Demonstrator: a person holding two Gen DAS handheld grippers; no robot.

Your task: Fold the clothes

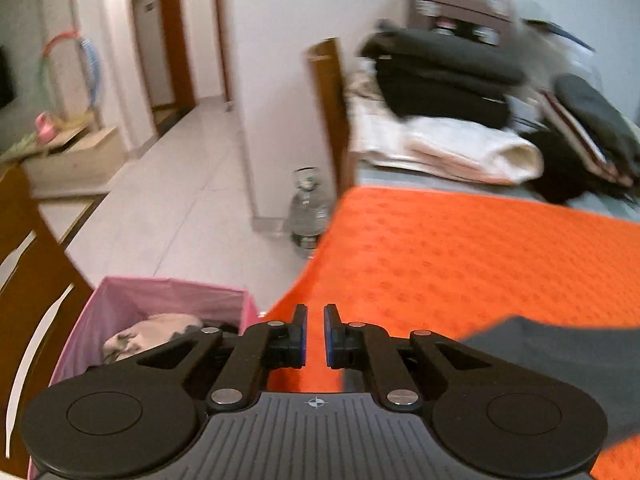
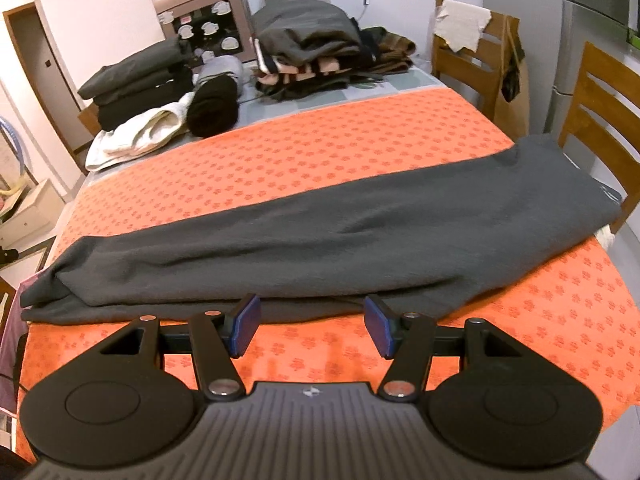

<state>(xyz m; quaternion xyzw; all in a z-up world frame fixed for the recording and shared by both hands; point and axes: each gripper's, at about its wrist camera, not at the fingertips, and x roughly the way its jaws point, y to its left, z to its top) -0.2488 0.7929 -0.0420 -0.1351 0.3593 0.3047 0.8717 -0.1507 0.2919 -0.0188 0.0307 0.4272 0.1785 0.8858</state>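
Note:
A dark grey garment (image 2: 320, 240), folded into a long strip, lies across the orange patterned cloth (image 2: 300, 152) on the table. My right gripper (image 2: 312, 326) is open and empty, just in front of the garment's near edge. My left gripper (image 1: 315, 338) has its pads nearly together with a small gap and nothing between them. It hovers at the table's left edge, with one end of the grey garment (image 1: 560, 356) to its right.
A pink bin (image 1: 160, 308) with clothes stands on the floor left of the table. Folded dark and cream clothes (image 2: 152, 92) and a striped pile (image 2: 316, 48) sit at the table's far end. Wooden chairs (image 2: 592, 120) stand right. A water bottle (image 1: 308, 212) stands on the floor.

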